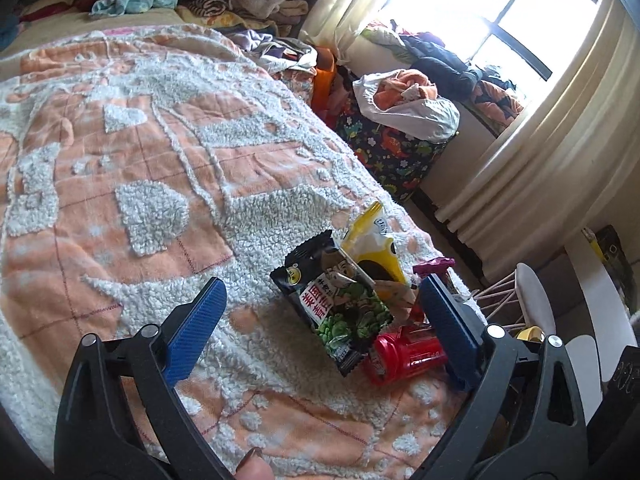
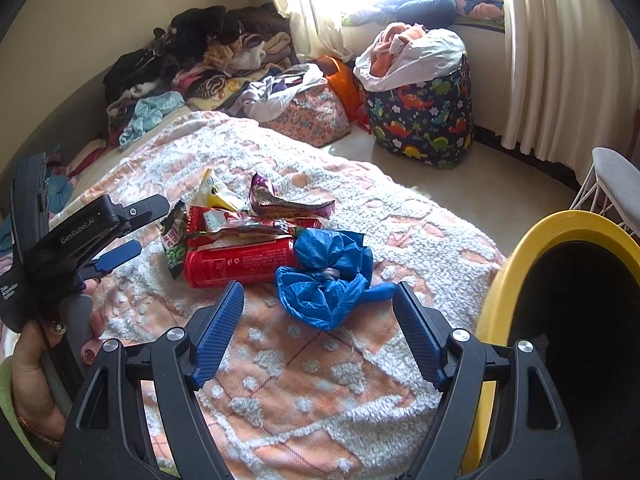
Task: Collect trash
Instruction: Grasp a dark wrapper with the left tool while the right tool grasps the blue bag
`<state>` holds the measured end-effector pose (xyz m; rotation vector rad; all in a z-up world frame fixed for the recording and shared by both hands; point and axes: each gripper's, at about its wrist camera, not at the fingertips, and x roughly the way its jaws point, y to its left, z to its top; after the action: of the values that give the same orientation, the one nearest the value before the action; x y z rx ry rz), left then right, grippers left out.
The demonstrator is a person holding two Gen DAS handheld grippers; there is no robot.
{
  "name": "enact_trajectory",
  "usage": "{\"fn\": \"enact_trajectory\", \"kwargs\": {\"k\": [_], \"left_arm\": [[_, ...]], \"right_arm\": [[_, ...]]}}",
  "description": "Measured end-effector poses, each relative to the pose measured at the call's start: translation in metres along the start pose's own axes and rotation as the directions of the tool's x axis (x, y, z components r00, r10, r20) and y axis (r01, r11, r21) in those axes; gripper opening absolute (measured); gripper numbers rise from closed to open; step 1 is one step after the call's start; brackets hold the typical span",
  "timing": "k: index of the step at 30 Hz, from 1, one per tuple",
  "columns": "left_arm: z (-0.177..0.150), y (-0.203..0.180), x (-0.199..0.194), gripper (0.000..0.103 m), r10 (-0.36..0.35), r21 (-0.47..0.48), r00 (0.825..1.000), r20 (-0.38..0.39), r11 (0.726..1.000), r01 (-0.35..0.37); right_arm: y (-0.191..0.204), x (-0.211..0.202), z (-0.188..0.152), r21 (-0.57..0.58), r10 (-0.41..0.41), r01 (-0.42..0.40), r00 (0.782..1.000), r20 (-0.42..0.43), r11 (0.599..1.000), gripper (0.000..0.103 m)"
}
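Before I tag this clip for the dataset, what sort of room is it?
Most likely a lived-in bedroom. The trash lies on a bed under a fleecy orange-and-white blanket, loose clothes are heaped at its far end, and a dinosaur-print hamper stuffed with laundry stands by the curtained window.

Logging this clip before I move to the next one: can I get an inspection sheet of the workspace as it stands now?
Surface: bed under an orange and white blanket.
Job's things: red can lying on its side, green pea snack packet, yellow wrapper, purple wrapper, crumpled blue plastic bag, piled together near the bed's edge.
Bin: yellow-rimmed bin beside the bed.
Clutter: clothes heap at the far end.
Grippers: left claw open, right claw open, both empty.
Cables: nothing seen.
Surroundings: dinosaur-print basket, curtains, white chair.
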<state>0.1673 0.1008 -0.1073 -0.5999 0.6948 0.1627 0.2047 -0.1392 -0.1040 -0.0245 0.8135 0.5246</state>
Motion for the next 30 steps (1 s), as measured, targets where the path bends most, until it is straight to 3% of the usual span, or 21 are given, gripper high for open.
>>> {"fn": "enact_trajectory", "kwargs": {"k": [8, 10, 12, 15, 20, 25, 30], "left_arm": [[-0.005, 0.009, 0.015, 0.071, -0.024, -0.044, 0.999, -0.042, 0.999, 0.023], [-0.006, 0.007, 0.017, 0.068, -0.028, -0.037, 0.998, -0.047, 0.999, 0.026], [-0.006, 0.006, 0.018, 0.066, -0.030, -0.034, 0.998, -0.051, 0.999, 0.029], [-0.006, 0.006, 0.020, 0.065, -0.033, -0.034, 0.998, -0.057, 0.999, 0.031], [-0.005, 0.005, 0.022, 0.062, -0.030, -0.032, 0.998, -0.057, 0.999, 0.028], [-0.007, 0.003, 0.022, 0.042, -0.038, -0.028, 0.997, -0.068, 0.999, 0.036], [-0.012, -0.001, 0.018, 0.032, -0.056, -0.024, 0.995, -0.082, 0.998, 0.055]], "right_arm": [[-0.003, 0.036, 0.005, 0.023, -0.031, 0.033, 0.996, -0.083, 0.999, 0.063], [-0.006, 0.043, 0.004, 0.033, -0.027, 0.031, 0.995, -0.097, 0.999, 0.053], [-0.009, 0.046, 0.003, 0.049, -0.030, 0.034, 0.995, -0.098, 0.998, 0.034], [-0.013, 0.043, -0.001, 0.077, -0.012, 0.018, 0.997, -0.081, 0.997, 0.021], [-0.013, 0.025, -0.014, 0.091, 0.017, -0.012, 0.999, -0.050, 0.996, 0.018], [-0.012, 0.009, -0.026, 0.111, 0.035, -0.031, 0.999, -0.031, 0.993, 0.018], [-0.008, -0.005, -0.030, 0.104, 0.051, -0.049, 0.999, -0.016, 0.993, 0.018]]}}
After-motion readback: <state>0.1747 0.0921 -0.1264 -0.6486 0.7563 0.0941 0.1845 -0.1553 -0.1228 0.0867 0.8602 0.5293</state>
